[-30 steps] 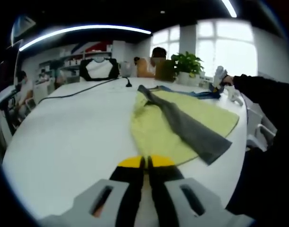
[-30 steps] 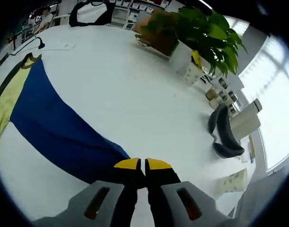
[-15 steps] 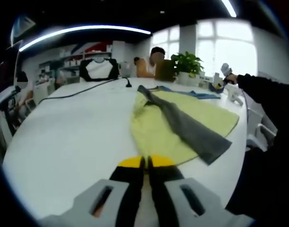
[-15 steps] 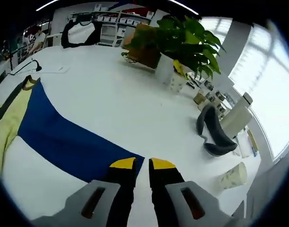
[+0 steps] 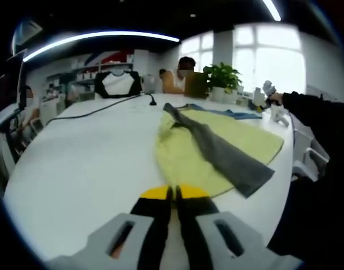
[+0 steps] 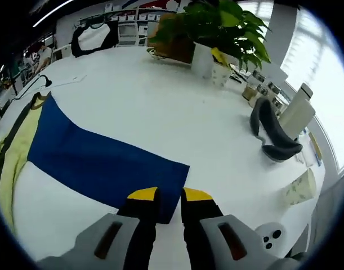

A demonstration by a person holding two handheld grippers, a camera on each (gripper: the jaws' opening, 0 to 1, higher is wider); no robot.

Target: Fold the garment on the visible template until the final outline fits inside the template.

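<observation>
One soft yellow garment (image 5: 217,143), crossed by a grey band, lies flat on the smooth white surface (image 5: 81,157); its blue sleeve (image 6: 98,163) is a flat rectangle. Left tool (image 5: 173,193) closed, empty. Right tool (image 6: 170,196) slightly parted, holding nothing, over the sleeve's edge.

Yellow garment (image 5: 217,143) with a grey band and a blue panel (image 6: 98,163) lies on a white table (image 5: 81,163); both grippers' jaws are black, yellow-tipped.

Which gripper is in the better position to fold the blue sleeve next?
Probably the right gripper: its open jaws sit at the blue sleeve's end. The left gripper is shut at the yellow hem, far from it.
</observation>
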